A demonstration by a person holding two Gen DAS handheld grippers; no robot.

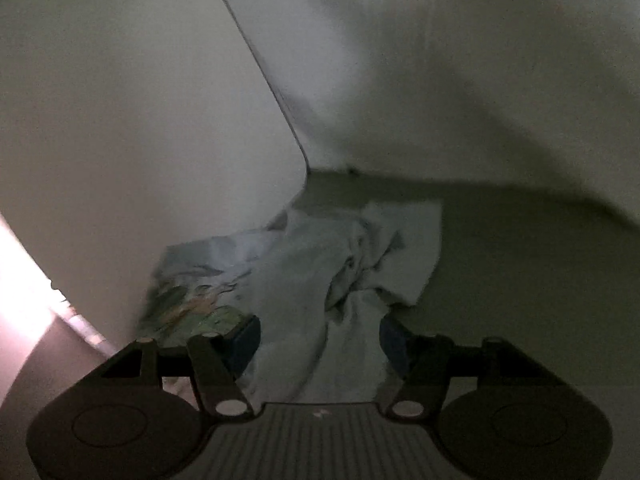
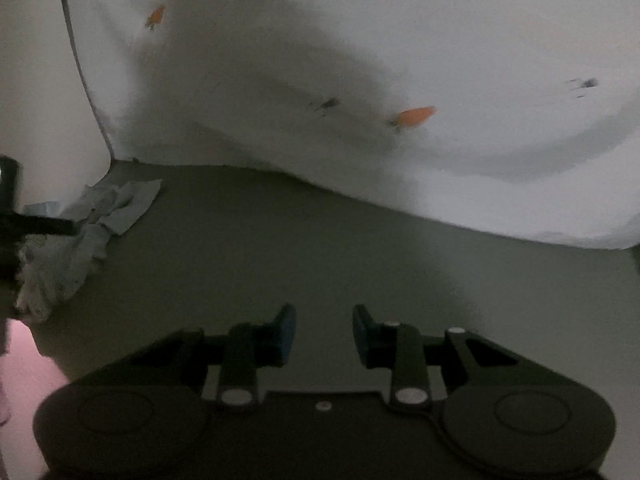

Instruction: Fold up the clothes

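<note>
Cloth [image 1: 340,280] lies crumpled between the left hand-held gripper [image 1: 318,340] pads, jaws apart, right hand-held gripper [image 2: 324,332] parted over bare desk [image 2: 320,240]: pinch one edge, I'd say.

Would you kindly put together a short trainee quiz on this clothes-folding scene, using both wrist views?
1. True or false: the crumpled pale blue-white garment lies in the corner where two white walls meet.
2. Which holds nothing between its fingers: (A) the left gripper or (B) the right gripper?
3. Fill in: the marks on the white patterned sheet behind the grey-green surface include ____ ones.

Key:
1. True; it lies against the plain white wall panel.
2. B; cloth lies between the left fingers, though whether the pads press it is unclear.
3. Orange.
</note>
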